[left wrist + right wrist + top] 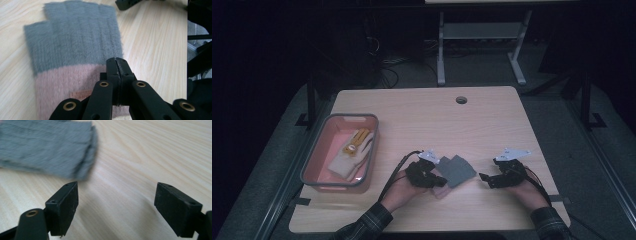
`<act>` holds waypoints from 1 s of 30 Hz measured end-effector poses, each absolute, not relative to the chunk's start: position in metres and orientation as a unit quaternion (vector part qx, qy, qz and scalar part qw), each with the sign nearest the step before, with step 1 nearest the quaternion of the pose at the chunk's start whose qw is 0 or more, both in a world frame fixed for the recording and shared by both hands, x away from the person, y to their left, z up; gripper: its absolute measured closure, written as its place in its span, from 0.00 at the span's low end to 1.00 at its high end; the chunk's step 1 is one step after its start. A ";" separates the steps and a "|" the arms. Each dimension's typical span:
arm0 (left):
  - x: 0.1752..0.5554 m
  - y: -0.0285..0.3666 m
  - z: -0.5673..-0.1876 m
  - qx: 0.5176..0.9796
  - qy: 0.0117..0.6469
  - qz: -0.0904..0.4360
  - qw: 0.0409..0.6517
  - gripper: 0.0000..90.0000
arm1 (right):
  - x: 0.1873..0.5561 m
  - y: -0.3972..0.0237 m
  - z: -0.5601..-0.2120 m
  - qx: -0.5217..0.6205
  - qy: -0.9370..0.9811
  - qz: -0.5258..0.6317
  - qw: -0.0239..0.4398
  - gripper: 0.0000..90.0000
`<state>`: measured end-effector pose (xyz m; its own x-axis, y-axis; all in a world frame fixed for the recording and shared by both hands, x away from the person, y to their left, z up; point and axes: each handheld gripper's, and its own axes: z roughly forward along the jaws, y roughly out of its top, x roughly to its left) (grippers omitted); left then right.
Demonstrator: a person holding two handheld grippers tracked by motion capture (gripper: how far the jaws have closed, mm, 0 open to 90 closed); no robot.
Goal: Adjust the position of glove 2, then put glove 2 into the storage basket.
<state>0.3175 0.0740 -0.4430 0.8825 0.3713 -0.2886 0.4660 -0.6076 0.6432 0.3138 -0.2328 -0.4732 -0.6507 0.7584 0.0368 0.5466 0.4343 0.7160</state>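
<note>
Black jaws of L gripper (116,62) were clamped on pink cuff edge of grey-pink glove (75,50), lying flat on table (422,110). R gripper (116,210) stood wide, holding nothing, glove just beside it.

Two grippers are in use: the left gripper (433,176) and the right gripper (488,178). Between them lies one grey-and-pink glove (456,170), its edge in the left gripper's closed jaws, on the one wooden table (427,115). Well off to the left gripper's outer side sits one pink bin (320,147) holding one white-and-yellow glove (352,155), so two gloves in all.
</note>
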 end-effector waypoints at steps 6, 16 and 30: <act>0.314 0.081 -0.441 0.898 0.228 -0.061 0.370 0.98 | 0.315 -0.234 -0.476 0.393 0.834 0.358 0.149 0.19; 0.317 0.080 -0.426 0.904 0.205 -0.029 0.373 0.61 | 0.315 -0.233 -0.479 0.394 0.835 0.353 0.149 0.16; 0.338 0.066 -0.440 0.921 0.200 0.022 0.333 0.14 | 0.315 -0.234 -0.481 0.391 0.833 0.361 0.147 0.15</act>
